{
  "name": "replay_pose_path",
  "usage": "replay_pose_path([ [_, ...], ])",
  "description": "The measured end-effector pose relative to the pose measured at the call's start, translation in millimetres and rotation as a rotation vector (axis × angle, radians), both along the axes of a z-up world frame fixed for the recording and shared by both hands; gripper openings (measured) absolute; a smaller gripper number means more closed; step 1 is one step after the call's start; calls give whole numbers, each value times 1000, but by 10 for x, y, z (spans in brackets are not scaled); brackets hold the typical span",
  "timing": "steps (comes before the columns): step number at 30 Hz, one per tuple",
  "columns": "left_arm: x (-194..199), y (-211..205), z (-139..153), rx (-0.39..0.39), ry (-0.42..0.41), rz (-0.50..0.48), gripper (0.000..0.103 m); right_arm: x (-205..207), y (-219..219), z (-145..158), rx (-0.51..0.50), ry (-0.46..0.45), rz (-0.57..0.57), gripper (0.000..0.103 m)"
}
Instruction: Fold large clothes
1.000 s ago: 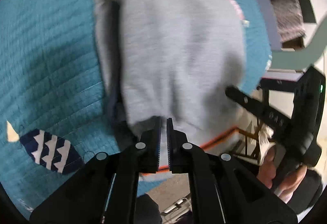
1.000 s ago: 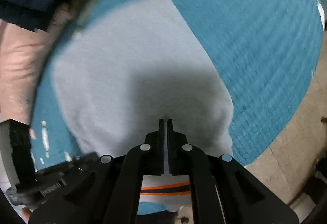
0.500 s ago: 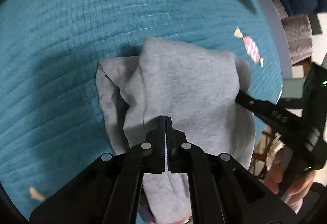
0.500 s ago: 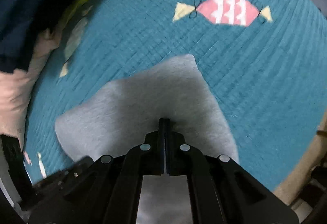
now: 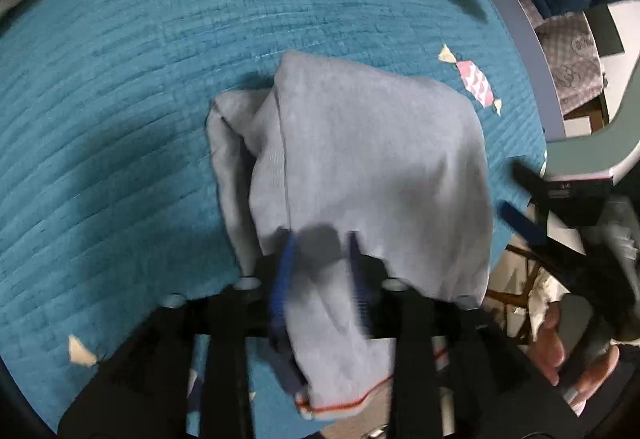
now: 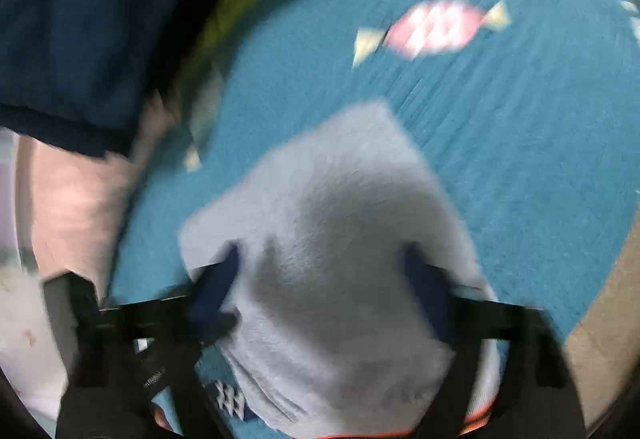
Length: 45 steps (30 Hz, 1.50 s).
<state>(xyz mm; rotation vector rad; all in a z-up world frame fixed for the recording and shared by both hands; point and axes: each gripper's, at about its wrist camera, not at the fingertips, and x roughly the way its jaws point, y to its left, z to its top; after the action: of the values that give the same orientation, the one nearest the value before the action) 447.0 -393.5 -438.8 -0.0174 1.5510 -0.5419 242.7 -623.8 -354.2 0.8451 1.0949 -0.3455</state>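
A grey garment [image 5: 372, 167] with an orange-trimmed hem lies folded over on a teal quilted bedspread [image 5: 120, 119]. My left gripper [image 5: 320, 239] is open, its blue-padded fingers apart with the cloth's near edge lying between them. In the right wrist view the same garment [image 6: 340, 259] fills the lower middle. My right gripper [image 6: 324, 259] is wide open, its fingers apart on either side of the cloth. Both views are blurred by motion.
The bedspread has candy prints, one pink [image 6: 432, 27]. Dark blue cloth [image 6: 72, 19] lies at the far left of the right wrist view. A grey bed rail [image 5: 520, 39] and a chair [image 5: 592, 143] stand to the right. Floor [image 6: 600, 339] shows past the bed's edge.
Both grippers were shut on the garment's edge and have opened, letting it go. The garment was laid forward and down onto the bedspread.
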Motion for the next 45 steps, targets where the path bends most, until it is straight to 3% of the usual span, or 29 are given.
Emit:
replay_pose_path([
  [3,-168,74,167,30,-52,-12,71,-332,69,272,-10,-71,5,92],
  [4,-263,79,233,31,-68,-15,74,-403,91,323,-13,-83,11,92],
  [9,-617,285,555,33,-119,-11,74,-759,373,687,-193,-87,43,92],
  [18,-1094,733,1240,22,-241,-29,78,-1276,1084,1159,-376,-98,34,93],
  [27,-1606,1508,1875,-31,-320,12,82,-1566,1898,1674,-433,-159,40,93],
  [31,-1845,1895,2120,-15,-387,37,82,-1723,2341,1922,-494,-199,39,93],
  [38,-2233,2496,2504,6,-494,74,82,-1920,2921,2214,-498,-246,56,93],
  [41,-2415,2715,2686,18,-554,88,82,-2070,3256,2408,-554,-286,62,93],
  [45,-2673,3019,2968,20,-630,118,82,-2189,3512,2552,-478,-350,100,93],
])
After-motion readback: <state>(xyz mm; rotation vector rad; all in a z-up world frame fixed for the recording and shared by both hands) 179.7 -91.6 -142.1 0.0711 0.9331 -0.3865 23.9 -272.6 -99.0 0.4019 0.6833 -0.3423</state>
